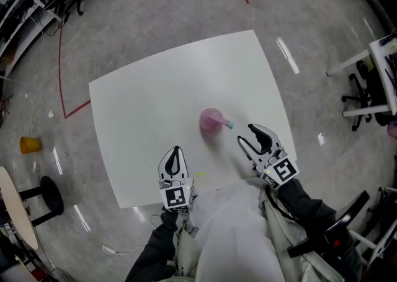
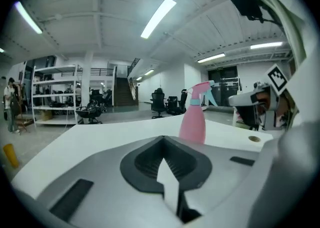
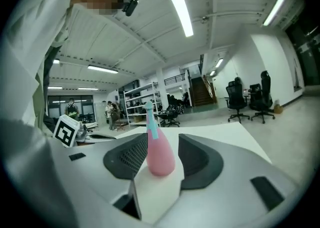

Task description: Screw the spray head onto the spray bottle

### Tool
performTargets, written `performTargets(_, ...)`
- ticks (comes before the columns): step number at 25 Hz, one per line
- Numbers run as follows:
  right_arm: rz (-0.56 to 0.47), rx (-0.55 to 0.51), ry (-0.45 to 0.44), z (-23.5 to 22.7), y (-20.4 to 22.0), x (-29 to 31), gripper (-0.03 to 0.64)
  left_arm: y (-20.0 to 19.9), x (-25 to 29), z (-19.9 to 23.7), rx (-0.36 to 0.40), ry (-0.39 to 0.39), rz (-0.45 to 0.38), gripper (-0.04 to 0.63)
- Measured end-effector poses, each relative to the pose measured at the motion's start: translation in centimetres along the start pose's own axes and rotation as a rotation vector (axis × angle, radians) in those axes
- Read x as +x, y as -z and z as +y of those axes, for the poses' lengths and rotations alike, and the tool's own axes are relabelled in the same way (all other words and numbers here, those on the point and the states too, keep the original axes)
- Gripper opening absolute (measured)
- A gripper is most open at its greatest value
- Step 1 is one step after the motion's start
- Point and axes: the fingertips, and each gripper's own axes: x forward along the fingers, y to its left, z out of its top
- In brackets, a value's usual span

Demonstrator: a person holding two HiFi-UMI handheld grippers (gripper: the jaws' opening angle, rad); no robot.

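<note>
A pink spray bottle [image 1: 211,119] stands upright near the middle of the white table [image 1: 155,101], with its teal-trimmed spray head [image 1: 229,124] on top, pointing right. My left gripper [image 1: 176,152] rests near the table's front edge, jaws shut and nothing in them. The bottle [image 2: 192,122] stands well ahead of it, to the right. My right gripper [image 1: 246,134] is open just right of the bottle. In the right gripper view the bottle [image 3: 160,153] stands a short way ahead in line with the gap between the open jaws [image 3: 162,147], and the pads do not touch it.
A small yellow mark [image 1: 200,174] lies on the table between the grippers. On the floor are a yellow cup [image 1: 29,144], a black stool [image 1: 51,195] at the left and red tape lines [image 1: 62,70]. A white desk [image 1: 372,70] and office chairs stand at the right.
</note>
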Motion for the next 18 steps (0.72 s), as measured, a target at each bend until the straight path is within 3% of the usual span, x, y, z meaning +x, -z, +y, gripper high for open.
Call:
performTargets(2, 0.052, 0.001, 0.021, 0.8, 1.8, -0.3, 0.176, 0.9, -0.9, -1.2, -0.028, 0.022, 0.026, 0.005)
performTargets(6, 0.116, -0.075, 0.005, 2.9, 3.5, 0.7, -0.006, 1.3, -0.5, -2.7, -0.051, 0.096, 0.042, 0.005)
performTargets(11, 0.111, -0.084, 0.018, 3.7, 3.7, 1.4, -0.006, 1.5, 0.5, -3.6, -0.107, 0.14, 0.053, 0.005)
performTargets(18, 0.108, -0.044, 0.024, 1.8, 3.9, -0.4, -0.006, 1.0, 0.8, -7.6, -0.049, 0.189, 0.061, 0.005)
